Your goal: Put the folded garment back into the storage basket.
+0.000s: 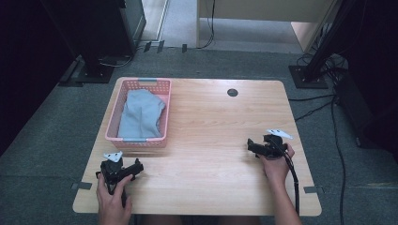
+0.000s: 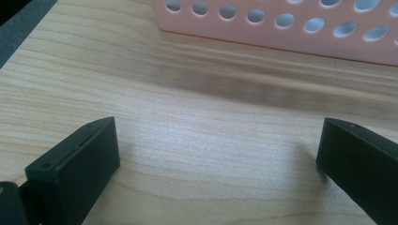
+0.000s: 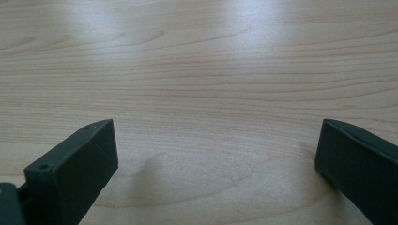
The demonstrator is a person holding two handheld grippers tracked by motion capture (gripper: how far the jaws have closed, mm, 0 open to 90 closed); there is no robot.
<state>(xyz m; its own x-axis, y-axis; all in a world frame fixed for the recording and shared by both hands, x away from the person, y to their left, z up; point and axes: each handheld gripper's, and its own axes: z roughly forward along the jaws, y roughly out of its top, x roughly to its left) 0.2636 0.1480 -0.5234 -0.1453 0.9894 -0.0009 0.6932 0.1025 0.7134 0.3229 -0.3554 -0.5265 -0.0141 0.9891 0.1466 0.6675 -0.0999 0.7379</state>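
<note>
The left hand-held gripper (image 1: 123, 171) rests low on the desk (image 1: 211, 136), jaws wide and empty, just before the pink basket (image 1: 115, 123) holding a grey-blue cloth (image 1: 140, 114). The right hand-held gripper (image 1: 258, 147), also wide, sits well apart on bare wood.
</note>
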